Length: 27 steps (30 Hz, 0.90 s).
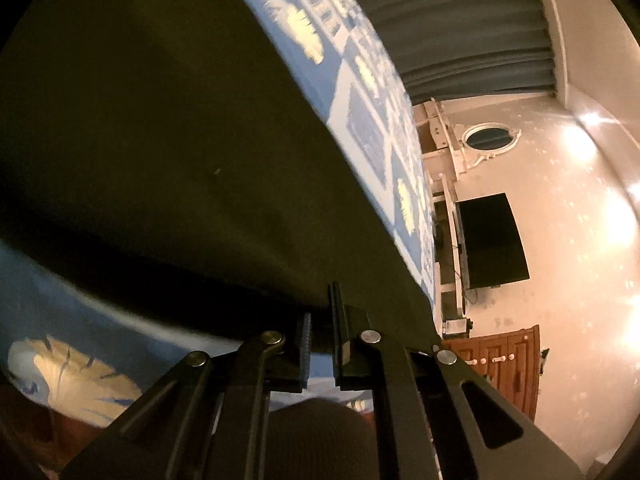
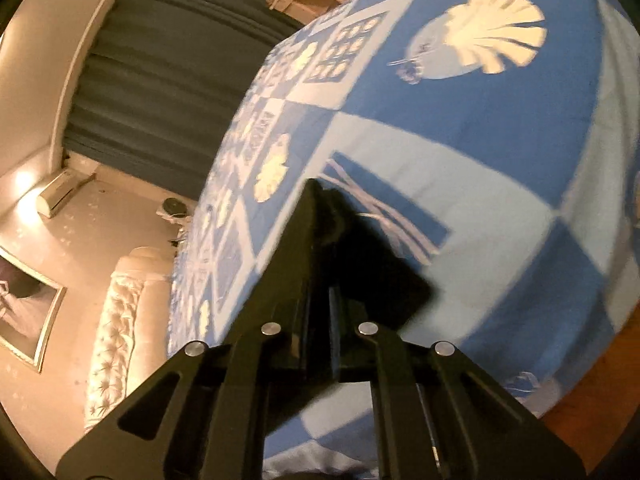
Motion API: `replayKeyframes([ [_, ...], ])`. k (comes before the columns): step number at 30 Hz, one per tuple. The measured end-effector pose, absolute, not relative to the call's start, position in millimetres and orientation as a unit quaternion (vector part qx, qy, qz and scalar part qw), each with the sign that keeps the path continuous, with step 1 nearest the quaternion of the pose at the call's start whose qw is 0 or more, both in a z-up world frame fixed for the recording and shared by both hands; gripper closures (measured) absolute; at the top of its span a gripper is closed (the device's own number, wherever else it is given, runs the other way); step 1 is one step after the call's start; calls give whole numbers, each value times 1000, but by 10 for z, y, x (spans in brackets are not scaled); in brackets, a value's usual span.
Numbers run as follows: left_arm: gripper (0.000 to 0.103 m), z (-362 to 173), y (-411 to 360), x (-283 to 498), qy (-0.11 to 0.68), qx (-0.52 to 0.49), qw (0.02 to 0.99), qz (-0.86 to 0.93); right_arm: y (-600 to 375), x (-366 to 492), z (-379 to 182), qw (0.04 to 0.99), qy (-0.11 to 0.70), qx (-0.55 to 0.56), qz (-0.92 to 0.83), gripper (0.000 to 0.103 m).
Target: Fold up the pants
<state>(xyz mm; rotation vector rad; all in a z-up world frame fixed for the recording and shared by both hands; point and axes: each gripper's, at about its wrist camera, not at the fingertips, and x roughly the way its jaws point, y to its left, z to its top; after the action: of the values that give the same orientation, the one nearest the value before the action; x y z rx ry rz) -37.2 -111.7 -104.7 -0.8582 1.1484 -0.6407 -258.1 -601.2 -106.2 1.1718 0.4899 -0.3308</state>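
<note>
2 hand-held grippers (image 1: 320, 320) (image 2: 320, 220) pinch dark pants (image 1: 160, 140).

Dark pants (image 1: 160, 140) block left view; bedspread (image 2: 500, 140) open ahead on right.

A bed carries everything, covered by a blue and pale-blue patchwork bedspread (image 2: 500, 128) printed with cream shell shapes and small framed panels. In the left wrist view, dark pants (image 1: 160, 152) spread across much of that bedspread, their straight edge running diagonally over the pattern.
</note>
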Motion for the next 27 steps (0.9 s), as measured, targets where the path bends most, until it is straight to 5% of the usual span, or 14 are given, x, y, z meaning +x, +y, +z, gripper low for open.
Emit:
replayKeyframes([
  [8, 95, -1265, -1131, -370, 537, -386, 695, -281, -6085, -2708, -1299, 768, 202, 597, -118, 91],
  [10, 95, -1256, -1143, -364, 537, -379, 699, -281, -6117, -2710, -1294, 765, 189, 605, -113, 64],
  [12, 95, -1261, -1144, -358, 538, -378, 699, -282, -6140, -2677, -1311, 762, 190, 608, -113, 65],
  [14, 95, -1268, -1143, -368, 539, -378, 698, -282, -6136, -2625, -1304, 769, 207, 593, -118, 95],
  [15, 95, -1269, -1145, -368, 538, -376, 700, -282, -6119, -2610, -1272, 774, 212, 583, -123, 96],
  [24, 95, -1260, -1171, -349, 543, -357, 701, -292, -6138, -2744, -1327, 775, 228, 574, -131, 95],
  [26, 95, -1208, -1173, -367, 543, -354, 701, -298, -6171, -2806, -1299, 772, 219, 582, -130, 89],
  [27, 94, -1159, -1171, -386, 540, -348, 704, -303, -6206, -2892, -1255, 773, 204, 584, -141, 74],
])
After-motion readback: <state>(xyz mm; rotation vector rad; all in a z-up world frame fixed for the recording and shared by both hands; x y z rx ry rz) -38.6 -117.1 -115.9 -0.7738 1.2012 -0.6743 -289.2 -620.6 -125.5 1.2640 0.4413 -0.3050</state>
